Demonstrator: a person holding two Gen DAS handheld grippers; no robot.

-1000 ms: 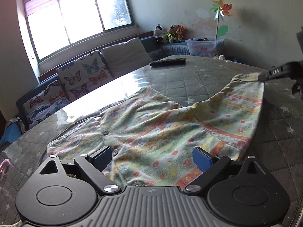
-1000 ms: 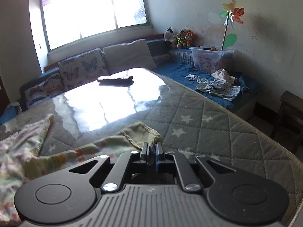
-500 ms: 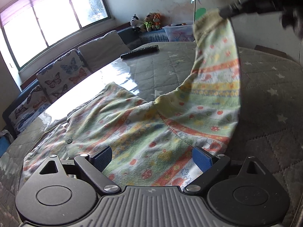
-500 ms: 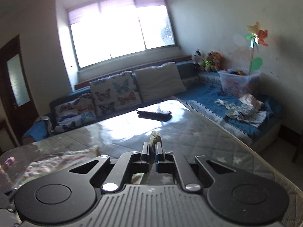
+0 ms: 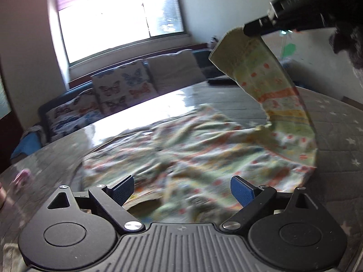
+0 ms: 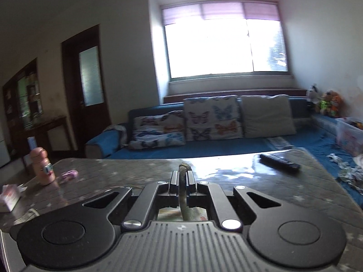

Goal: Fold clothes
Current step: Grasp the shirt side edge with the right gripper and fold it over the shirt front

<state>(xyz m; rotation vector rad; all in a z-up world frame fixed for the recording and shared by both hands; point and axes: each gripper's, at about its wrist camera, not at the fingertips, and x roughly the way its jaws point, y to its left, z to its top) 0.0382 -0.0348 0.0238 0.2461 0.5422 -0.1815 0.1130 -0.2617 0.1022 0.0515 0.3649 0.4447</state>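
The patterned garment (image 5: pixel 192 149) lies spread across the middle of the quilted worktop (image 5: pixel 335 131), blurred in the left wrist view. One leg of it rises toward the upper right of the frame, where the right claw (image 5: pixel 246 29) is clenched on its cuff. In the right wrist view the same cuff (image 6: pixel 184 170) shows pinched between the closed jaws of the right claw (image 6: pixel 182 179), at lower centre. The left claw (image 5: pixel 182 188) stands released, its blue pads wide apart at the lower edge of the frame, with the near edge of the garment lying between them; contact cannot be told.

At the right edge of the right wrist view a clear plastic bin (image 6: pixel 350 138) sits on the blue sofa (image 6: pixel 226 145); its contents are too blurred to identify. A remote control (image 6: pixel 280 162) rests on the worktop's far right. A pink bottle (image 6: pixel 43 166) stands at the left, with a small carton (image 6: pixel 9 198) nearer the left edge.
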